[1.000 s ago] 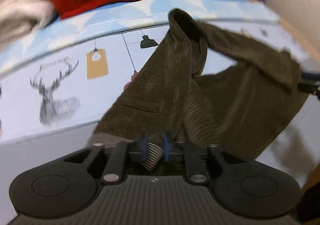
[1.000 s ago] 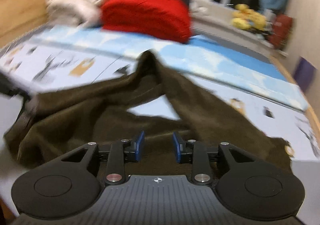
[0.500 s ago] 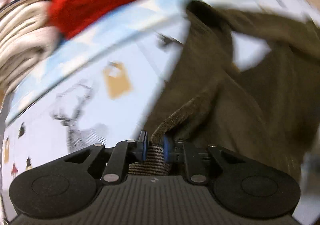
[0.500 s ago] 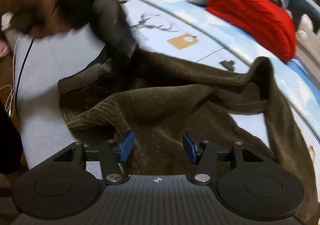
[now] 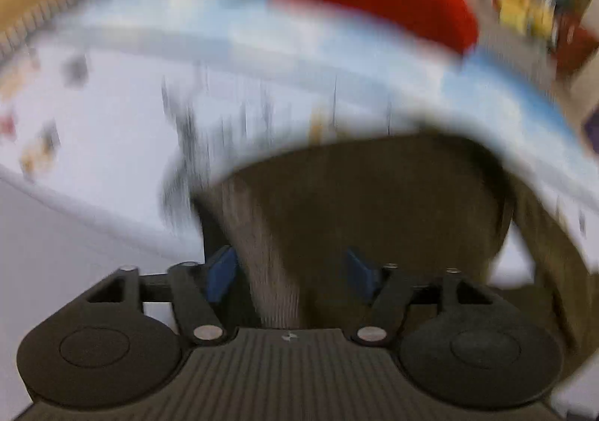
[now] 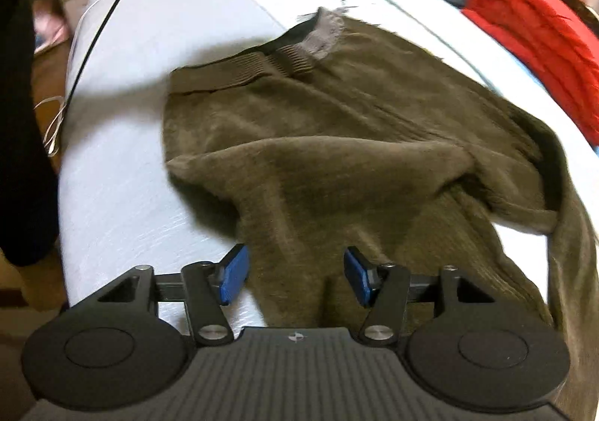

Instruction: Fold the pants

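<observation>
One pair of brown corduroy pants (image 6: 337, 129) lies rumpled on the bed sheet (image 6: 123, 114), long axis running from the ribbed waistband (image 6: 277, 59) at far left toward the near right. Right gripper (image 6: 295, 276) is nearer: fingers apart, empty, cloth directly between and ahead of them. Left gripper (image 5: 290, 271), view badly blurred, fingers also apart, fabric under them. One red folded garment (image 6: 531, 46) well beyond; two grippers

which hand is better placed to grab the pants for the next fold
Right. The right tool is open directly over the brown pants, in sharp view. The left tool, also open, is motion-blurred.
</observation>
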